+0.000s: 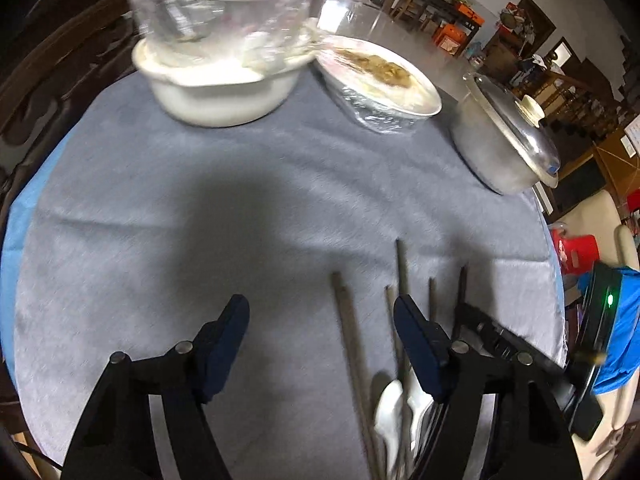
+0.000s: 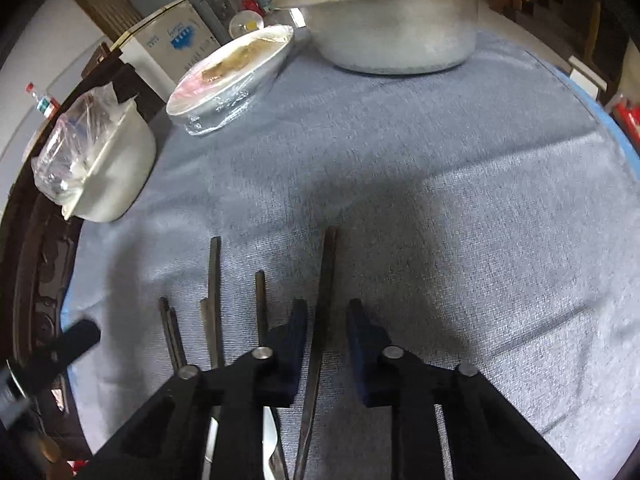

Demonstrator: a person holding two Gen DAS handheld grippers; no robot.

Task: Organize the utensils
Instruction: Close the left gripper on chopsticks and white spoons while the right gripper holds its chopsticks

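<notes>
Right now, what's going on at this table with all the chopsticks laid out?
A person is sorting utensils with two handheld tongs. The right tongs sit open around one dark chopstick, not yet clamped. The left tongs are open over bare grey cloth, holding nothing. More chopsticks and white spoons lie side by side nearby. A white pot, a wrapped dish and a metal pot stand at the far edge.

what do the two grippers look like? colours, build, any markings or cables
Both match: the left gripper and right gripper have matte black angular linkage arms, round silver pivot pins and dark navy blocky fingertip pads. The right gripper's body, seen from the left wrist, carries a small green LED. No markings or cables visible.
</notes>
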